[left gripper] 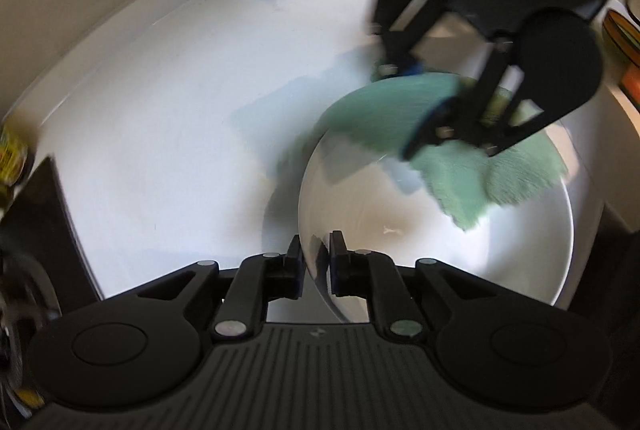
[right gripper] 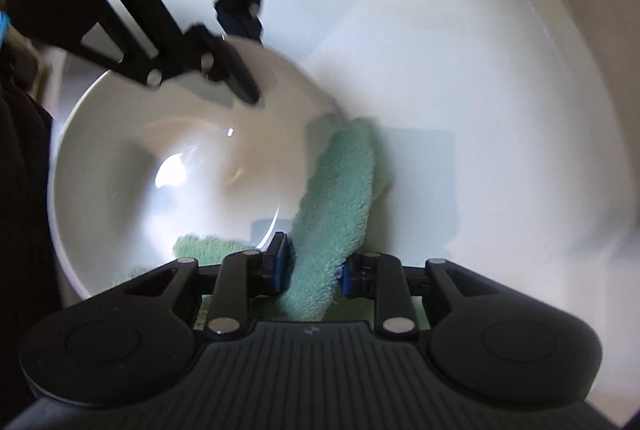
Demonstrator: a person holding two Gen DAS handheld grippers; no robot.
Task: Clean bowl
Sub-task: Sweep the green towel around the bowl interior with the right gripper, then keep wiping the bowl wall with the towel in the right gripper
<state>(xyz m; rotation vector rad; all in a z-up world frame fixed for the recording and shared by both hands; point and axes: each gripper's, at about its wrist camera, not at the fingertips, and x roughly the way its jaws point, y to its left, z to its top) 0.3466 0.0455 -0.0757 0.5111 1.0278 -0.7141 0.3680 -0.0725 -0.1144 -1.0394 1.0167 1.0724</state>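
The round white ceramic bowl [left gripper: 460, 242] stands on the glossy white worktop [left gripper: 168, 134], well in from its back edge and raised corner. The left tool [left gripper: 314, 250] is narrowed onto the bowl's rim, one pad inside and one outside. The right tool [right gripper: 316, 264] clamps a fluffy mint-green cloth [right gripper: 336, 198], which drapes over the opposite rim into the bowl. No legible writing or brand shows; a small logo on each tool body is unreadable.

We find the left gripper [left gripper: 314, 262] pointing steeply down, its jaws nipped onto the bowl [left gripper: 520, 250] rim; the right gripper [right gripper: 316, 266] points nearly straight down, jaws clamped on the cloth [right gripper: 340, 198]; its outline is blurred.
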